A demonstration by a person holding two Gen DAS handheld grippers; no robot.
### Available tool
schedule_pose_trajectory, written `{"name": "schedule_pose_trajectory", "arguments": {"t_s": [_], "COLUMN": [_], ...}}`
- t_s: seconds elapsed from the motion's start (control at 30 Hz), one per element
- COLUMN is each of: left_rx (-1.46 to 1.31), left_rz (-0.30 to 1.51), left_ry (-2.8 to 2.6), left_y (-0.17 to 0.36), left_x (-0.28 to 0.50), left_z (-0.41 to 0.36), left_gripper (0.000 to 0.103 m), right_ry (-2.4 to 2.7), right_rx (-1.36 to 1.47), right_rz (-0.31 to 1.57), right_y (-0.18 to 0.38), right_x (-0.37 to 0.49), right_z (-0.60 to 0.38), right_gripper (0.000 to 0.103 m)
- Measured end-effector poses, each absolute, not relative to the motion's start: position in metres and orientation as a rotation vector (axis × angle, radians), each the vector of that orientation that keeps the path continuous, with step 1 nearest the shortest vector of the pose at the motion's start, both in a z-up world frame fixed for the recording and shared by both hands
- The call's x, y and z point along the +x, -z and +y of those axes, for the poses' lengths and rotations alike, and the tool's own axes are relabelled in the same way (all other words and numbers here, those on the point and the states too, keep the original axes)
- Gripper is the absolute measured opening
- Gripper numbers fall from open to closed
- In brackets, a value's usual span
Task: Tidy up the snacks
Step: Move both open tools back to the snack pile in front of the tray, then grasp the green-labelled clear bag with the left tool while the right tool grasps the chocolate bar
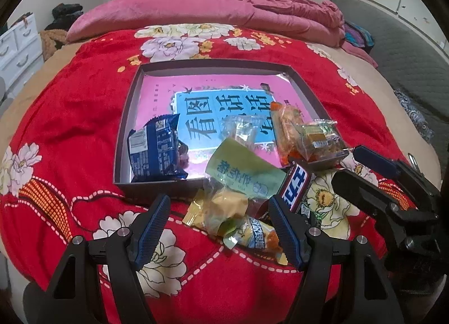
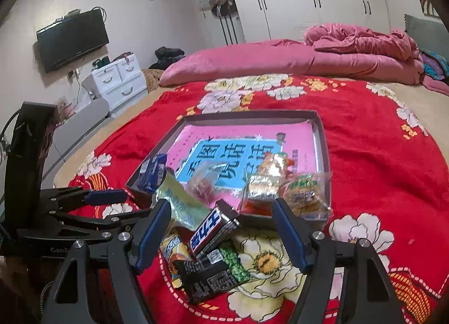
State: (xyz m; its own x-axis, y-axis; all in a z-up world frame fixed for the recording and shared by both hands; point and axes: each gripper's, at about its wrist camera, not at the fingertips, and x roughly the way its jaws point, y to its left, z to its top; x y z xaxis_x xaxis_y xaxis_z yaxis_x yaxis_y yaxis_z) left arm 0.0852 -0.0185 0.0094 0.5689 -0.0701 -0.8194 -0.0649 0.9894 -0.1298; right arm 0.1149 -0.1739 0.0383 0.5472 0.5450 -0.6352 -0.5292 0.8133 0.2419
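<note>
A shallow dark box (image 1: 127,116) lined with a pink and blue sheet lies on the red floral blanket. Inside it are a blue packet (image 1: 154,152), a clear candy wrapper (image 1: 241,127), an orange packet (image 1: 286,127) and a clear-wrapped cake (image 1: 320,138). Loose snacks are piled at its near edge: a green packet (image 1: 244,175), a yellow bag (image 1: 224,209) and a Snickers bar (image 2: 213,231) over a black packet (image 2: 204,276). My left gripper (image 1: 221,228) is open above the yellow bag. My right gripper (image 2: 220,235) is open around the Snickers bar, pads clear of it.
The red blanket (image 2: 378,155) covers a bed with a pink pillow (image 2: 238,63) and a rumpled pink quilt (image 2: 364,43) at the far side. White drawers (image 2: 120,79) and a wall TV (image 2: 71,39) stand to the left. Each gripper shows in the other's view: right gripper (image 1: 362,172), left gripper (image 2: 118,207).
</note>
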Motion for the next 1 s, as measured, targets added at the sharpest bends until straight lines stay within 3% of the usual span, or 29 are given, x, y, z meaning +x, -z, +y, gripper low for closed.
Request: {"name": "schedule_pose_trajectory", "arguments": {"t_s": [0.6, 1.0], "left_rx": [-0.172, -0.184], "left_rz": [1.015, 1.023], "left_ry": [0.016, 0.018], "left_y": [0.015, 0.022], "left_x": [0.09, 0.094], "left_z": [-0.014, -0.011], "left_gripper": [0.074, 0.074], "right_ry": [-0.652, -0.703], "right_rx": [0.098, 0.089], "right_rz": [0.907, 0.936], "right_y": [-0.008, 0.002], "right_x": [0.127, 0.132], "right_z": [-0.175, -0.161], "right_gripper": [0.073, 0.053]}}
